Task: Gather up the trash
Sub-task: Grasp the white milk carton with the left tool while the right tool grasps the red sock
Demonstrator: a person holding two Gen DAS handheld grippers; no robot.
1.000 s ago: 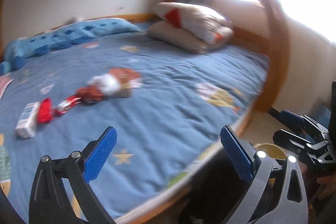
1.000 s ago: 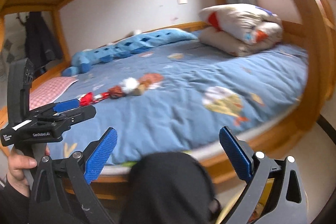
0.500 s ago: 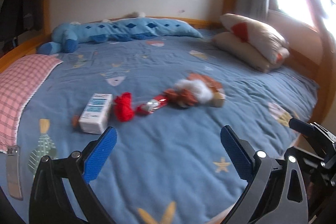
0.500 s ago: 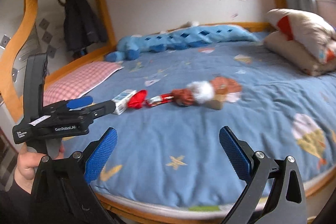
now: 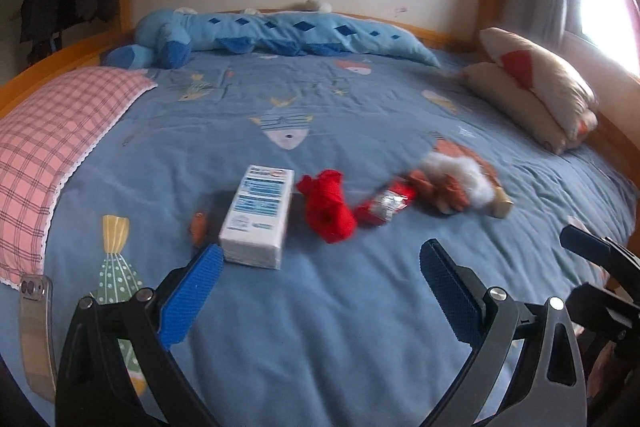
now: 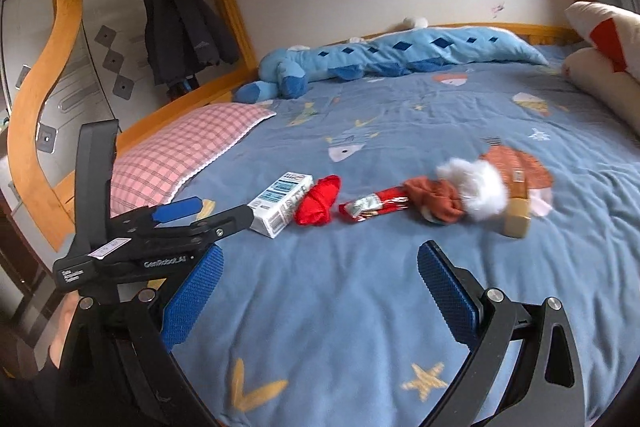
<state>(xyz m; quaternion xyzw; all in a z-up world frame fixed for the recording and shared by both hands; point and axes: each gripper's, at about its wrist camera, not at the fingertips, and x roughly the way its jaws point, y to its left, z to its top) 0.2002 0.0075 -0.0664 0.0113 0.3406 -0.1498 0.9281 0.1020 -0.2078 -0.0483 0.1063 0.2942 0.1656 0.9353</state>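
A row of litter lies on the blue bedspread: a white and blue carton (image 5: 258, 215) (image 6: 281, 203), a crumpled red cloth (image 5: 329, 211) (image 6: 318, 203), a red and silver wrapper (image 5: 386, 205) (image 6: 372, 207), a brown and white fluffy bundle (image 5: 454, 179) (image 6: 460, 193) and a small tan block (image 5: 500, 205) (image 6: 517, 217). My left gripper (image 5: 320, 281) is open and empty, hovering just short of the carton. My right gripper (image 6: 318, 281) is open and empty, lower and to the right of the litter. The left gripper's fingers (image 6: 176, 211) show in the right wrist view beside the carton.
A pink checked pillow (image 5: 52, 143) lies at the left, a long blue plush toy (image 5: 280, 39) along the back wall, and cream pillows (image 5: 536, 87) at the right. A phone (image 5: 36, 327) lies near the bed's front left. Wooden bunk posts (image 6: 44, 67) frame the bed.
Both grippers have swung left and in over the bed. The litter row has moved from far off to close in front of the left gripper. Both stay open.
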